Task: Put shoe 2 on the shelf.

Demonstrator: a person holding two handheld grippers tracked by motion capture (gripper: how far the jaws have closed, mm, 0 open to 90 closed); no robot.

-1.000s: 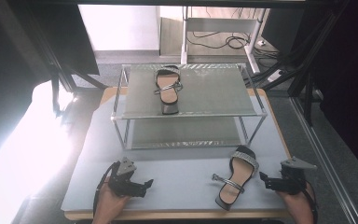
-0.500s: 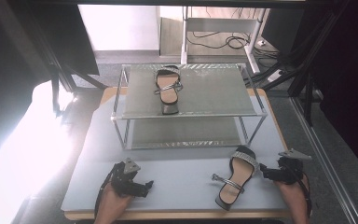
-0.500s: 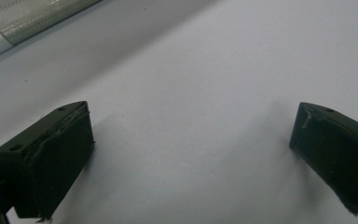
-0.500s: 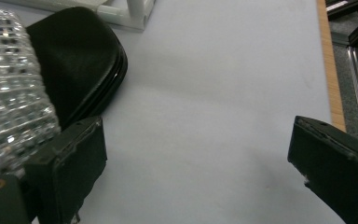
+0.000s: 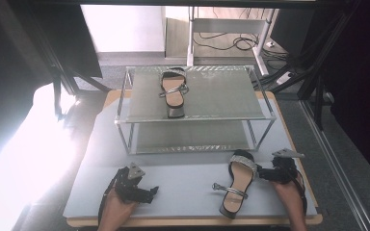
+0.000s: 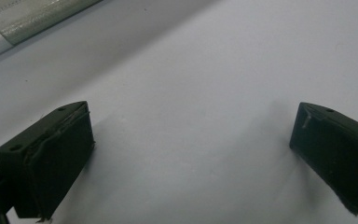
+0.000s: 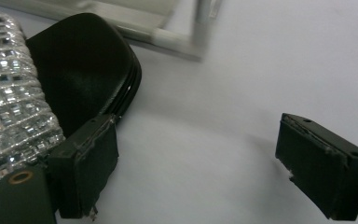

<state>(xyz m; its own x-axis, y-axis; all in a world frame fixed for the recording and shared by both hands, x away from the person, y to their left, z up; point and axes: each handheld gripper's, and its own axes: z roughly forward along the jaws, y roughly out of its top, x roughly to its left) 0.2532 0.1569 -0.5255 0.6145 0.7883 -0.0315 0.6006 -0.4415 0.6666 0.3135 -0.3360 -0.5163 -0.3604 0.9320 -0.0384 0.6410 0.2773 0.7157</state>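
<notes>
A black sandal (image 5: 236, 185) with a glittering silver strap lies on the grey table (image 5: 183, 178) at the front right, toe toward the rack. Its twin (image 5: 173, 91) rests on the top shelf of the wire rack (image 5: 221, 96). My right gripper (image 5: 262, 174) is beside the near sandal's toe, open. In the right gripper view its jaws (image 7: 200, 168) have just been closing a little, with bare table between them and the sandal's toe (image 7: 84, 65) against the left jaw's outer side. My left gripper (image 5: 151, 192) rests open at the front left, over bare table (image 6: 191, 158).
The two-shelf rack takes up the middle and back of the table; its near right leg (image 7: 200, 28) stands just beyond the sandal's toe. A rack rail (image 6: 28, 23) crosses the corner of the left gripper view. Cables and dark stands lie beyond the table.
My right gripper has slid left and slightly down, up to the toe of the sandal on the table. The left gripper and both sandals have stayed put.
</notes>
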